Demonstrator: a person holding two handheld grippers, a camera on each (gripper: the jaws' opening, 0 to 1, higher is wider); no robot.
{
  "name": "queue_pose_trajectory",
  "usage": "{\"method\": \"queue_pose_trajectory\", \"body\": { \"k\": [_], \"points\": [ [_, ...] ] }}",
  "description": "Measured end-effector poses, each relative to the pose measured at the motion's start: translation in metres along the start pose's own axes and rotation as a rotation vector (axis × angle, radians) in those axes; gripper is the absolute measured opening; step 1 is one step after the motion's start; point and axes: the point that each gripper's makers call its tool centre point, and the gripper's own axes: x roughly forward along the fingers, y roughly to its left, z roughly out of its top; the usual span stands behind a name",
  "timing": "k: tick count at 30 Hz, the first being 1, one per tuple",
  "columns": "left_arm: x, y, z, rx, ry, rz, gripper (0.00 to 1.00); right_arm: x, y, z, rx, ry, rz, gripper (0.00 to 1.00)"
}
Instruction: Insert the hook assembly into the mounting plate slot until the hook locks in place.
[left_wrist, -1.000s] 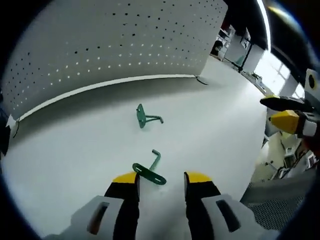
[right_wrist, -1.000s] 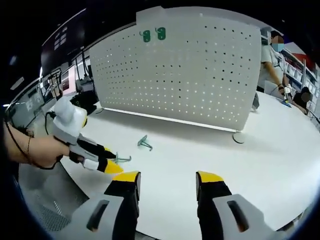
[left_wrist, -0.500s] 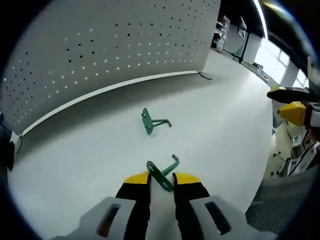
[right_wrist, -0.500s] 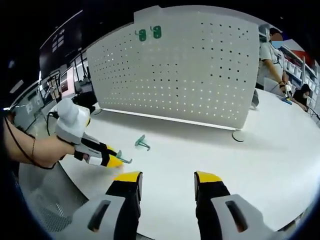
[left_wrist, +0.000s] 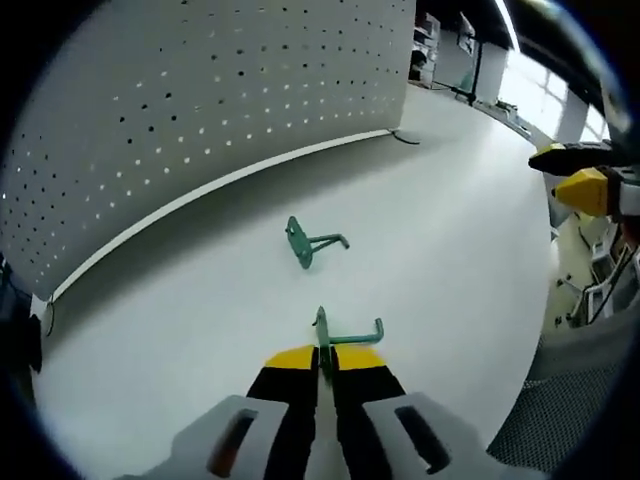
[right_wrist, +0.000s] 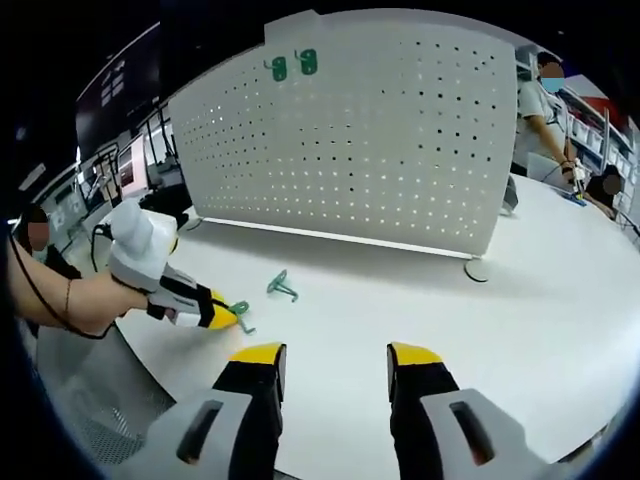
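Left gripper (left_wrist: 323, 352) clenched on a hook (left_wrist: 345, 334); right gripper (right_wrist: 328, 358) released at 6 o'clock; thin plate may twist.

Left gripper view low over table (left_wrist: 200, 300); right gripper view farther back; both face pegboard (right_wrist: 380, 130).

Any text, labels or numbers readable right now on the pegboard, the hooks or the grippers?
No readable text.
Pegboard: holes, no print.
Green hook held in the left gripper: unmarked.
Second green hook on the white table: unmarked.
Two green hooks on the pegboard: too small to tell.
Right gripper: plain yellow tips.
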Motion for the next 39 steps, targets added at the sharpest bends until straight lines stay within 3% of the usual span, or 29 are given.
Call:
{"method": "queue_pose_trajectory", "body": {
  "k": [12,18,21,29,34,39],
  "points": [
    [-0.007,0.005,0.007,0.001,-0.027,-0.003,0.02,-0.002,0.0,0.004,0.012,-0.008,-0.009,0.38],
    [-0.017,0.01,0.021,-0.076,-0.078,-0.036,0.01,0.001,0.006,0.005,0.054,-0.007,0.004,0.38],
    [-0.025,0.009,0.029,-0.131,-0.109,-0.068,0.01,0.002,0.012,0.008,0.053,-0.01,0.015,0.38],
    [-0.046,0.012,0.034,-0.157,-0.154,-0.071,0.01,0.006,0.03,0.02,0.113,-0.034,0.063,0.37],
    [-0.061,0.008,0.046,-0.193,-0.212,-0.113,0.01,0.01,0.046,0.025,0.199,-0.042,0.113,0.36],
    [-0.069,0.004,0.051,-0.205,-0.237,-0.16,0.01,0.013,0.061,0.03,0.22,-0.04,0.144,0.33]
  ]
}}
